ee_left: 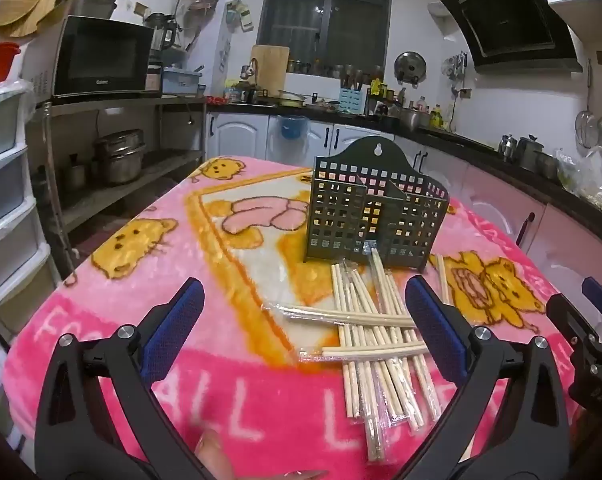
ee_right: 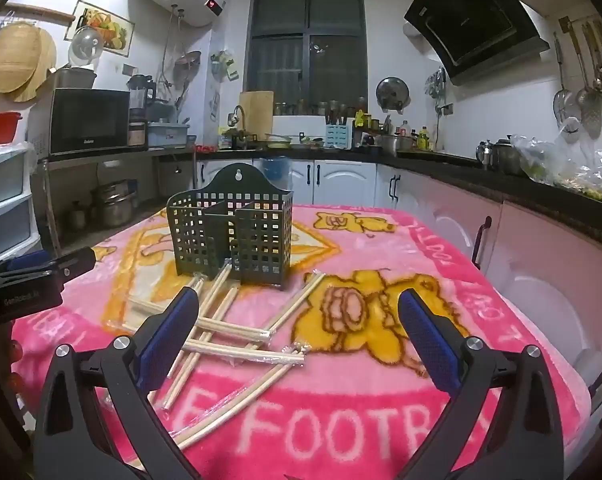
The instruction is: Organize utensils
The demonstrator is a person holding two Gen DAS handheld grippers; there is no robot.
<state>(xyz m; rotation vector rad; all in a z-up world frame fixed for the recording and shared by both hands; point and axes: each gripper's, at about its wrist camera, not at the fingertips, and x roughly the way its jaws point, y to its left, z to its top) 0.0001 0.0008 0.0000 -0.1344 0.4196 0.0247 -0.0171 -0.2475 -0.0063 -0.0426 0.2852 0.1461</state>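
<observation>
On the pink blanket-covered table (ee_left: 229, 408), the wrapped chopsticks (ee_left: 375, 344) lie scattered in a loose heap just near of the dark perforated holder (ee_left: 375, 216), which stands upright at the middle of the table with its compartments seemingly empty. Most of the sticks run with their long axes near-to-far, their far ends touching or almost touching the holder's foot, while two pairs lie crosswise on top, left to right. In the left wrist view the heap sits ahead and to the right, close by the right finger of the left tool (ee_left: 303, 328), whose jaws stand wide apart and hold nothing. In the right wrist view the chopsticks (ee_right: 229, 336) lie ahead and to the left of the right tool (ee_right: 297, 338), likewise spread apart and empty. Neither tool looks clearly nearer; the crosswise pairs on top seem the easiest first pick.
</observation>
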